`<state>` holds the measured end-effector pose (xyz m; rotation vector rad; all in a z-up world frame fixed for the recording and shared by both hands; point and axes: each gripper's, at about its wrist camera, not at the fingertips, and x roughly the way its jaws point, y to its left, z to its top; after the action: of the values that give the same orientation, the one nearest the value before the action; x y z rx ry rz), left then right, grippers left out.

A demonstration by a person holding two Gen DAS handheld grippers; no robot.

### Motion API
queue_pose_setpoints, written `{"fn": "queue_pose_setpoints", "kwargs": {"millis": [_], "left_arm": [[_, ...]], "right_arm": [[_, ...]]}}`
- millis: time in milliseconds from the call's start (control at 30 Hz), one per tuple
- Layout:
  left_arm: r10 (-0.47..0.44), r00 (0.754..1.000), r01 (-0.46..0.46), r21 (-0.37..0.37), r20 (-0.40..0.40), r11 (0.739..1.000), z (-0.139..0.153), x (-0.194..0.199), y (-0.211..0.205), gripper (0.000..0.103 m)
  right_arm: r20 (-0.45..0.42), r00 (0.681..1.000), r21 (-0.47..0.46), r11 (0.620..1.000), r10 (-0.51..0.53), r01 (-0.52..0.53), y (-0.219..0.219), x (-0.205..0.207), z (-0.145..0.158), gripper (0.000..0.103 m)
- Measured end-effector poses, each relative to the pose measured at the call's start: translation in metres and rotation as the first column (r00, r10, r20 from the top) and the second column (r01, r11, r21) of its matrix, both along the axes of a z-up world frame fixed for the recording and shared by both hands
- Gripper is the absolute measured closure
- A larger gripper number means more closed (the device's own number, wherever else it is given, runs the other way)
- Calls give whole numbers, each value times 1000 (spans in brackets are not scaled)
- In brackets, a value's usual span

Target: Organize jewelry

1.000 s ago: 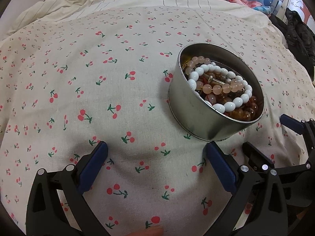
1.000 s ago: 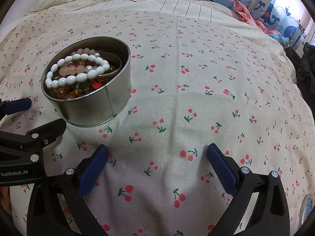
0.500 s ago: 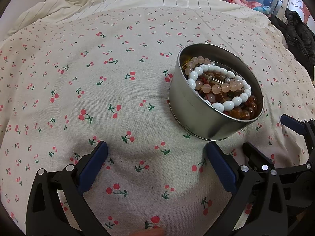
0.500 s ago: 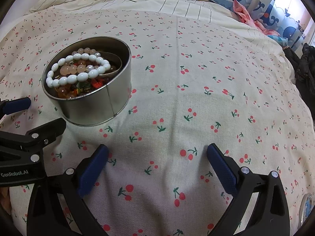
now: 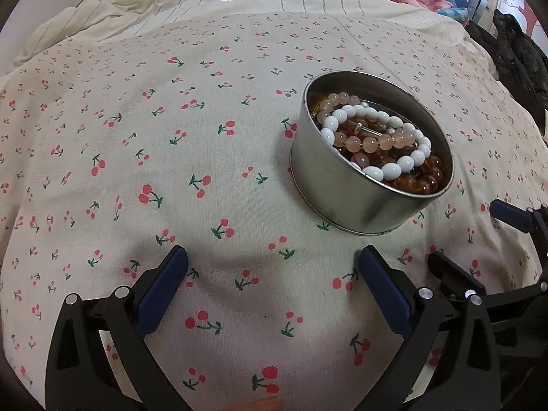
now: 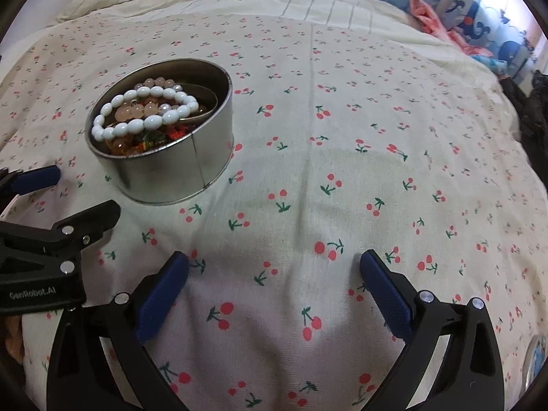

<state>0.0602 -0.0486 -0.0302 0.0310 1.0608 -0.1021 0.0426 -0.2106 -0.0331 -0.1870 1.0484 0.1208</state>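
A round metal tin (image 5: 359, 188) sits on the bed (image 5: 137, 120), out on the cherry-print cover and away from its edges. It is full of bead bracelets, with a white bracelet (image 5: 376, 137) lying on top. The tin stands upright with its open mouth facing up (being round, it has no long side to line up with).

The left hand-held gripper (image 5: 272, 274) has its jaws wide apart and holds nothing. The tin is ahead of it and a bit to the right. The right hand-held gripper (image 6: 274, 274) is also wide apart and holding nothing. From there the tin is ahead and to the left. Both are near the tin, and I think the left one is a little closer.
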Motion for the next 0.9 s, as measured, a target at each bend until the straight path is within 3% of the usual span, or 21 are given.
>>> {"fn": "queue_pose_setpoints", "kwargs": {"millis": [600, 667, 733, 833, 900], "left_arm": [[-40, 999, 40, 17, -6, 999, 6, -26, 6, 7], [-32, 999, 32, 11, -9, 999, 7, -23, 9, 7], [-8, 1000, 8, 9, -9, 1000, 9, -21, 15, 7], [19, 1000, -20, -7, -16, 1000, 11, -16, 22, 7], [30, 999, -31, -17, -23, 999, 11, -13, 27, 7]], "right_arm": [[-10, 1000, 24, 1000, 9, -9, -5, -19, 6, 7], [33, 999, 18, 1000, 5, -6, -8, -21, 15, 8], [105, 995, 75, 997, -2, -6, -14, -20, 31, 8], [204, 979, 262, 963, 7, -62, -19, -15, 60, 8], [222, 974, 282, 953, 46, -109, -10, -7, 71, 8]]}}
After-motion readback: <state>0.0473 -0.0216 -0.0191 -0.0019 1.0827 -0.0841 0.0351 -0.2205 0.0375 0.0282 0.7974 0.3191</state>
